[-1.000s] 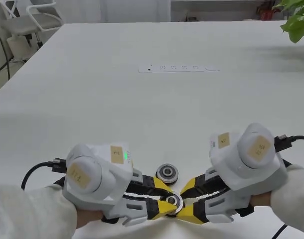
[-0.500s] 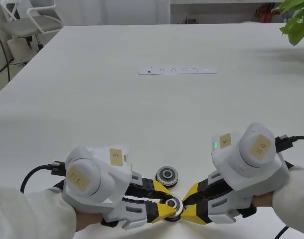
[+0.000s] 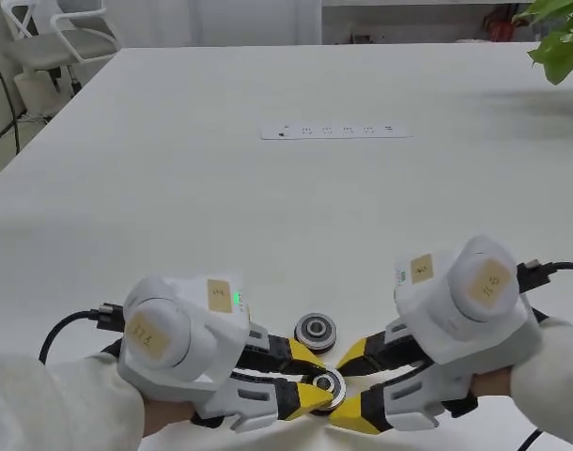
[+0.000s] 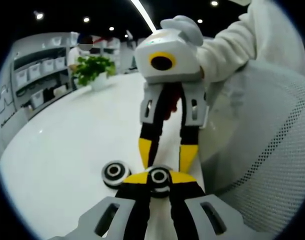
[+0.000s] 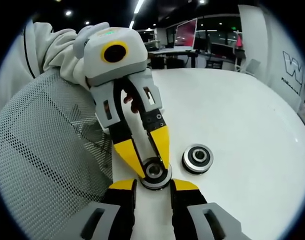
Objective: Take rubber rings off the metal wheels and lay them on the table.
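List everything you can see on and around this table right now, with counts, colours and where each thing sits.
table: one, white, fills the scene
power strip: one, white, far middle of the table
held wheel: one, metal with a black rubber ring on it, near edge, between the grippers
free wheel: one, metal with a black ring on it, just beyond the held wheel, apart from it
plant: one, green, far right corner
chair: one, white, past the far left corner
mesh chair: one, grey, beside the person
left gripper: white, yellow tips, clamped on the held wheel
right gripper: white, yellow tips either side of that wheel, contact unclear
sleeves: two, white, bottom corners
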A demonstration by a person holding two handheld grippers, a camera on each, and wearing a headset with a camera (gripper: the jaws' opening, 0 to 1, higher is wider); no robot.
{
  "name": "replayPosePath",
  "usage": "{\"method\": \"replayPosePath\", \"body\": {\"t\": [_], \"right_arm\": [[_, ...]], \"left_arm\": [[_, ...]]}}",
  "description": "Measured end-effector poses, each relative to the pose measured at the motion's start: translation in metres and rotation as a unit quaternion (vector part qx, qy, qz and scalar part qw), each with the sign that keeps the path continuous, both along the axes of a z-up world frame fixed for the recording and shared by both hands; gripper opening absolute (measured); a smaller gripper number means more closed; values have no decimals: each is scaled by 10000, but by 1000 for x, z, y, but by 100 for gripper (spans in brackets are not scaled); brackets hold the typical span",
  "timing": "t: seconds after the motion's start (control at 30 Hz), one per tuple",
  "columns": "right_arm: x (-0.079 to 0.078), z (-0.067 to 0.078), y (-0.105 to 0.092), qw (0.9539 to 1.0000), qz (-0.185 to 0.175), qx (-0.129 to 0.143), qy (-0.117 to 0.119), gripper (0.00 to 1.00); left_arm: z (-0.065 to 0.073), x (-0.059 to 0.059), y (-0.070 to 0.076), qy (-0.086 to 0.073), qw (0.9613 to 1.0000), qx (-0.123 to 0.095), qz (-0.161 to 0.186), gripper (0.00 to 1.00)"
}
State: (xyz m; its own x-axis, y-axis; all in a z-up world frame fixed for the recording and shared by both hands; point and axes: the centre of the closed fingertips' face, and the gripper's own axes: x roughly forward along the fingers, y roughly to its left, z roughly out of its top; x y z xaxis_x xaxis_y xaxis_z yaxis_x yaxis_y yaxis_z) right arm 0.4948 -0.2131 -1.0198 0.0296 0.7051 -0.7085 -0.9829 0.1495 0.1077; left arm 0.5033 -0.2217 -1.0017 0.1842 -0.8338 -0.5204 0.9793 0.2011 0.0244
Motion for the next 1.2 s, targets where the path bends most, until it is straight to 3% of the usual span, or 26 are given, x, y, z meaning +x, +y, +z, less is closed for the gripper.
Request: {"method": "replayPosePath", "body": {"t": [0.4, 0.6, 0.87, 0.93, 1.1, 1.2], "right_arm": [[-1, -2, -8, 9998, 98, -194, -44, 12], [-1, -2, -11, 9997, 54, -223, 44, 6], [2, -2, -11, 9997, 41, -236, -79, 11], [-1, -1, -9, 9999, 32, -156, 41, 15], [-1, -2, -3, 9998, 93, -135, -89, 23], [-3, 0, 3, 10000, 36, 22, 10, 29]], "left_arm": [[0, -1, 0, -5, 10000, 15, -20, 14], [0, -1, 0, 7, 10000, 13, -15, 14], [0, -1, 0, 9, 10000, 8, -23, 14], [0, -1, 0, 4, 10000, 9, -27, 14], [0, -1, 0, 5, 10000, 6, -25, 14], [0, 0, 0, 6, 10000, 3, -25, 14]]}}
